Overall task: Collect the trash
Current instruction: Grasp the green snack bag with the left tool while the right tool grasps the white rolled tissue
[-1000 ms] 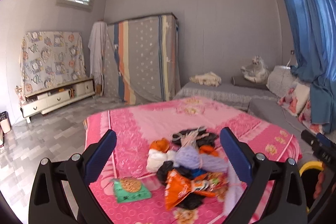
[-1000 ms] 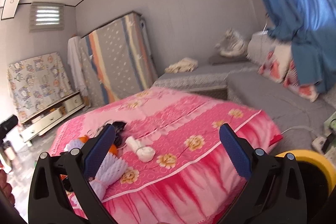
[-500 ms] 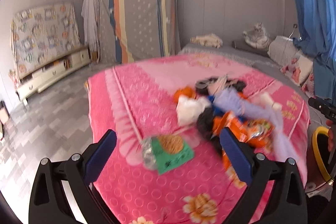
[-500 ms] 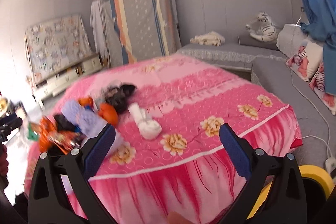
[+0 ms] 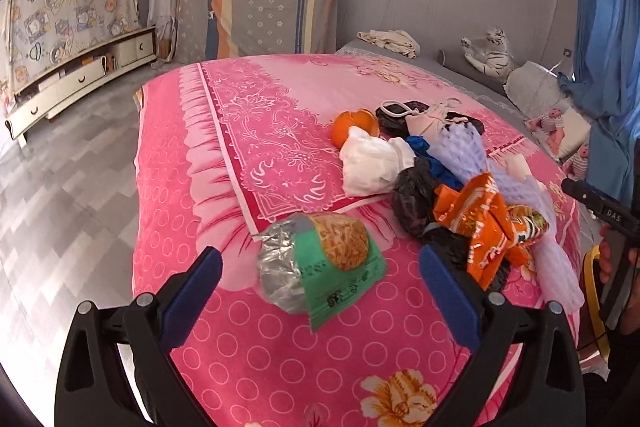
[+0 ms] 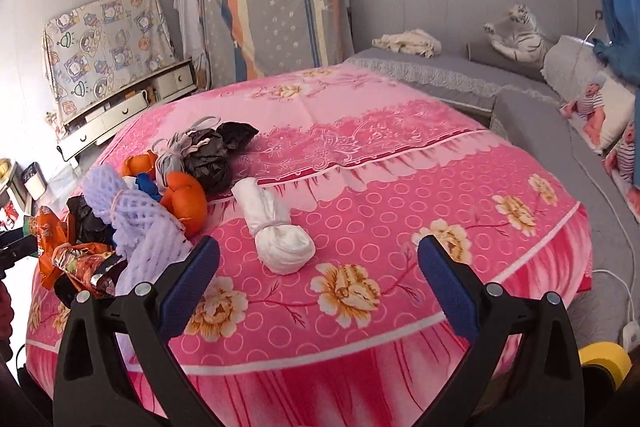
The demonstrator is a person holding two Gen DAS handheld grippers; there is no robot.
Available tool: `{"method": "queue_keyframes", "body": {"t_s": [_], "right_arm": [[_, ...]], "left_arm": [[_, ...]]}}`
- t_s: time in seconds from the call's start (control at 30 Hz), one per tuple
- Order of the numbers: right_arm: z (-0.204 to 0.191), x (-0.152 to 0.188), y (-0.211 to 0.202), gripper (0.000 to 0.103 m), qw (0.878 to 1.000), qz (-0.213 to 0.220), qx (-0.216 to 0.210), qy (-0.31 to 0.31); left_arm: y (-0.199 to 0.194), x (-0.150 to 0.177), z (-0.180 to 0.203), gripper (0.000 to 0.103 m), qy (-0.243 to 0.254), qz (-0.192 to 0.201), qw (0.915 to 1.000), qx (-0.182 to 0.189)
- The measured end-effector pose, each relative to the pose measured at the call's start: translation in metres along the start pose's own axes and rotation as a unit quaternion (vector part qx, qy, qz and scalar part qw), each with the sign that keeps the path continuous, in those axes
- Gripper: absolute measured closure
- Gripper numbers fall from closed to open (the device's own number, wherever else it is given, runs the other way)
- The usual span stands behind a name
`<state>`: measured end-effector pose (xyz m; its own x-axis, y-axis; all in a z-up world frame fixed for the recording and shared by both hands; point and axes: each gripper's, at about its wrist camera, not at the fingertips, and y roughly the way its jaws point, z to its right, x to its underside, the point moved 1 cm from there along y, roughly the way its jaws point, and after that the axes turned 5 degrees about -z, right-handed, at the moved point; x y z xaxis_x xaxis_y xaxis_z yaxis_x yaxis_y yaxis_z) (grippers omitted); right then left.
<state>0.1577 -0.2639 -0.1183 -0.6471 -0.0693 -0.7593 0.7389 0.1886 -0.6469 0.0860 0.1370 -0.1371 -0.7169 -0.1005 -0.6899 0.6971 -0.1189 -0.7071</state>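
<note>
The left gripper [image 5: 320, 281] hangs low over the near part of the pink bedspread [image 5: 280, 359] with its jaws spread wide and nothing between them, and the green snack packet [image 5: 324, 263] lies flat on the cloth almost exactly in the gap, just ahead of the blue pads [image 5: 192, 291]; that framing reads as a deliberate line-up, the opening set broad enough to take the packet's crumpled foil end and printed face at once. Ahead and to the right of this tool sits the rest of the litter in one loose heap: an orange wrapper [image 5: 484, 223] nearest the right finger, black plastic bags [image 5: 412, 195] behind it, a white wad [image 5: 372, 163], lilac foam netting [image 5: 464, 151] and an orange peel [image 5: 354, 125] farther out. Being bunched together, the pieces overlap and touch, so the lone packet is likely the easiest first pick. The right gripper [image 6: 318, 281] is likewise splayed and empty, held above the bedspread's flowered border; a white knotted bundle [image 6: 280, 239] lies just ahead of it, slightly left of centre between the fingers, apart from the heap that spreads off to this tool's left, where the netting comes close beside the left finger. A yellow-rimmed bin [image 6: 604, 359] shows low at the right edge, below the bed, probably kept there to receive each piece.
</note>
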Motion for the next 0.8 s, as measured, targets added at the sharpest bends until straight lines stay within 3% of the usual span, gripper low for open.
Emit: {"method": "queue_keyframes", "body": {"t_s": [0.13, 0.5, 0.57, 0.8], "right_arm": [[-0.002, -0.006, 0.01, 0.008, 1.0, -0.007, 0.013, -0.015], [-0.024, -0.02, 0.044, 0.01, 0.996, -0.045, 0.0, -0.073], [-0.024, -0.02, 0.054, 0.02, 0.995, -0.059, -0.001, -0.078], [-0.024, -0.02, 0.076, 0.035, 0.993, -0.089, -0.01, -0.075]], "left_arm": [[0.003, -0.002, 0.002, 0.008, 0.003, -0.004, 1.0, -0.007], [0.023, -0.007, 0.007, 0.008, 0.017, -0.019, 0.9994, -0.021], [0.027, -0.008, 0.007, 0.009, 0.015, -0.023, 0.9994, -0.019], [0.044, -0.011, 0.003, 0.028, 0.0, -0.039, 0.9992, -0.011]]}}
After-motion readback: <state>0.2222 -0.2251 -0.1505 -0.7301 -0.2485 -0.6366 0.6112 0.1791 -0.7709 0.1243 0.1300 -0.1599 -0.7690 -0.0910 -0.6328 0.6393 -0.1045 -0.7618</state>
